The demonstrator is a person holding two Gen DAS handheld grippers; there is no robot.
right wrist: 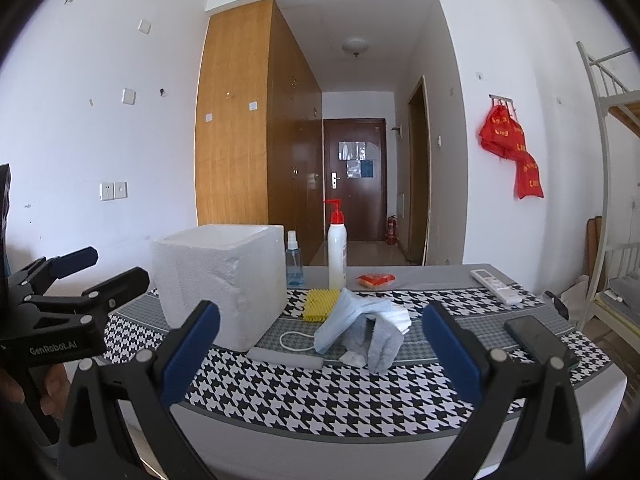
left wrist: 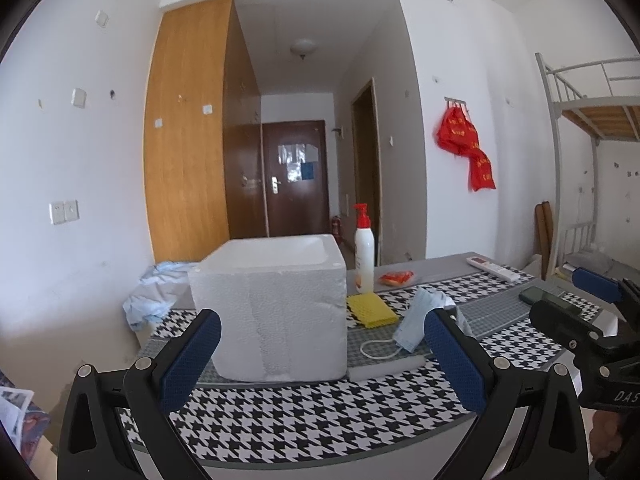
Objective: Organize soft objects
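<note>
A white foam box (left wrist: 272, 308) (right wrist: 220, 280), open at the top, stands on the houndstooth tablecloth (right wrist: 320, 396). Right of it lie a yellow sponge (right wrist: 318, 304) (left wrist: 372, 310), a pile of light blue face masks (right wrist: 352, 312) (left wrist: 420, 320), a grey cloth (right wrist: 382, 344) and a white foam strip (right wrist: 284, 358). My left gripper (left wrist: 322, 360) (right wrist: 108, 268) hovers open before the box, at the table's near edge. To the right, my right gripper (right wrist: 322, 354) (left wrist: 576, 300) faces the mask pile, also open. Neither holds anything.
Behind the soft things stand a red-capped pump bottle (right wrist: 337, 248) and a blue spray bottle (right wrist: 294, 258). A red packet (right wrist: 375, 279), a white remote (right wrist: 496, 286) and a dark phone (right wrist: 536, 340) lie to the right. Crumpled blue-white fabric (left wrist: 148, 300) sits left of the table.
</note>
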